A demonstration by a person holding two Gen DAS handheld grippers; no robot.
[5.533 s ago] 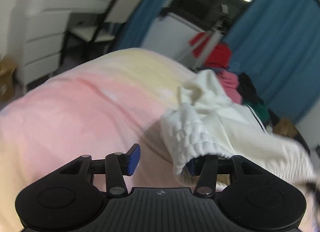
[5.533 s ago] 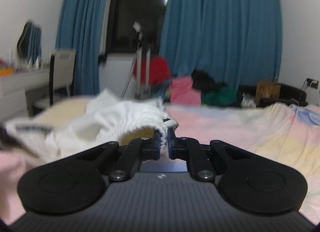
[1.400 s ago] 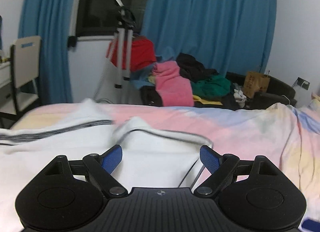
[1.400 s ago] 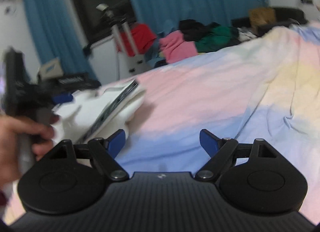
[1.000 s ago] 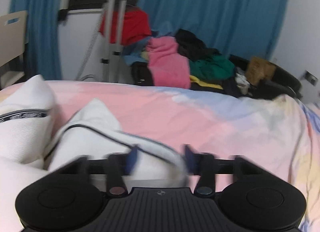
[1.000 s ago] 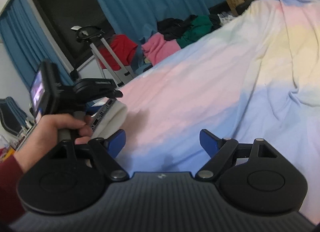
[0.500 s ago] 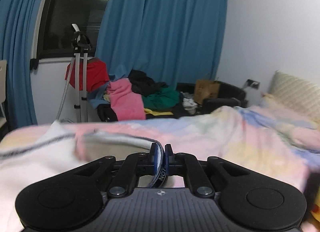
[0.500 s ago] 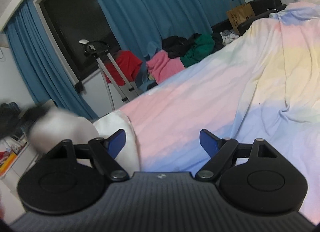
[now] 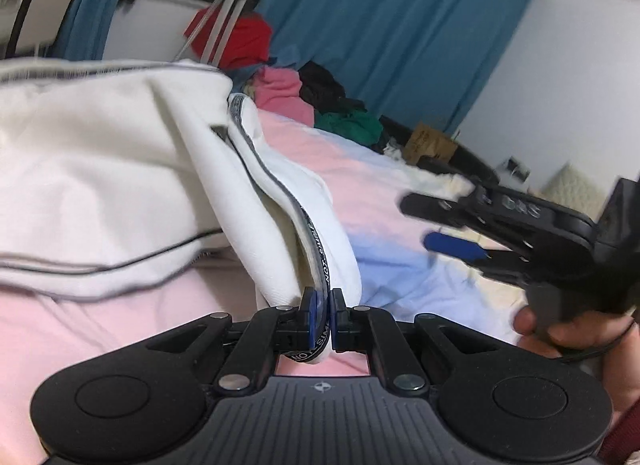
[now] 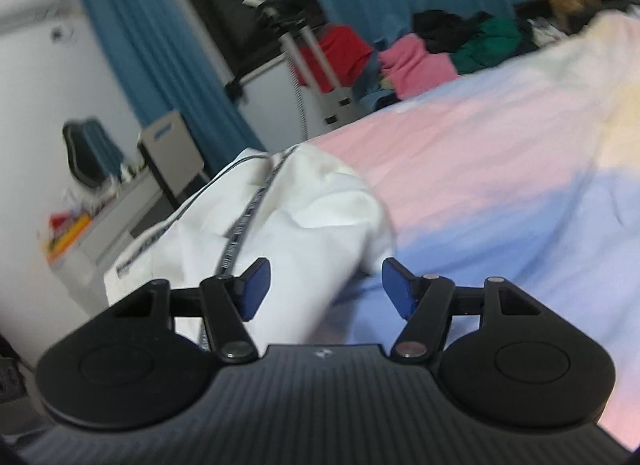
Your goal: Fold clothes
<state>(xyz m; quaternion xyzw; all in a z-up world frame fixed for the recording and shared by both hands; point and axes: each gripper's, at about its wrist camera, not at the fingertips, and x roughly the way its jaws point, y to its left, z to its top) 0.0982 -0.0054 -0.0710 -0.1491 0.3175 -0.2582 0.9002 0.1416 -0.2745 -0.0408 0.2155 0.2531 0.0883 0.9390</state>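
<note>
- Bed [image 9: 392,169] — fills most of both views; soft sheet in washed pink, blue and pale yellow bands, lightly rumpled, no hard edges.
- White garment [image 9: 120,169] — heavy matte knit, thin dark piping and a printed band along one edge. Lies on the bed at 9 to 11 o'clock in the left wrist view; one edge is drawn up in a taut ridge toward 6 o'clock.
- Change: a moment ago the left tongs [image 9: 322,323] stood apart over the flat cloth; now they are together, clamped on the printed band edge, and the cloth trails behind them. Reads as a fold in progress — edge being carried across the body of the garment.
- Right tongs [image 10: 324,289] — blue pads apart, nothing pressed between them; they have just been closing somewhat from full spread. A white bulge of the garment lies ahead between the pads, at 11 o'clock, not gripped. Likely lining up for a second hold.
- In the left view the right tongs show at 3 o'clock, blurred, with a hand [image 9: 576,333] on the handle.
- Clothes pile [image 10: 448,45] — pink, green, black, red, crumpled, at 1 o'clock beyond the bed, against blue curtains [image 9: 392,33].
</note>
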